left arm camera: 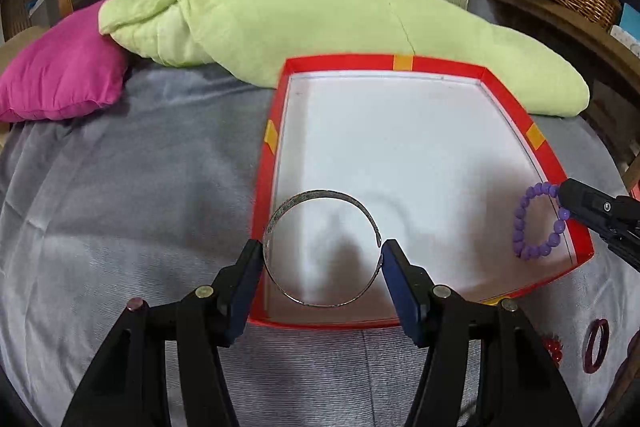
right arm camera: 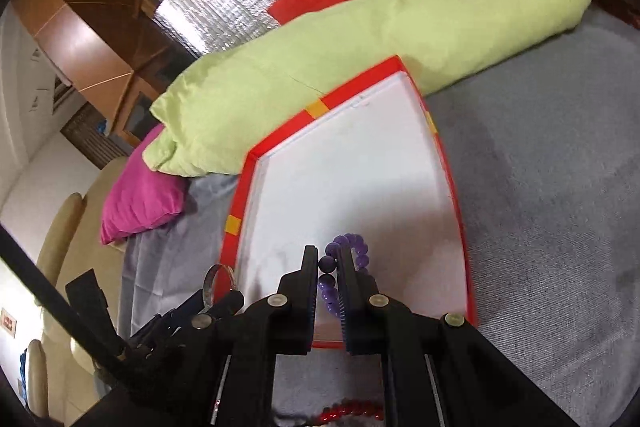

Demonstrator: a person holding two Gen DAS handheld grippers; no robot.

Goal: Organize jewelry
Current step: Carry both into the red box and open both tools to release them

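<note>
Jewelry is held over the white-lined red box (left arm camera: 540,155) but none is yet laid inside. A silver bangle (left arm camera: 320,247) is pinched across its width by the left gripper (left arm camera: 322,259); a purple bead bracelet (right arm camera: 352,247) is clamped by the right gripper (right arm camera: 328,275). Dark red pieces (left arm camera: 595,345) are left on the grey cover (left arm camera: 120,207) beside the box.

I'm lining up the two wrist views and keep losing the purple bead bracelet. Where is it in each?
Left wrist view: purple bead bracelet at the right edge, over the box's right rim.
Right wrist view: purple bead bracelet low centre, between the right gripper's fingers.
Shared landmark: the red-rimmed white box.
</note>
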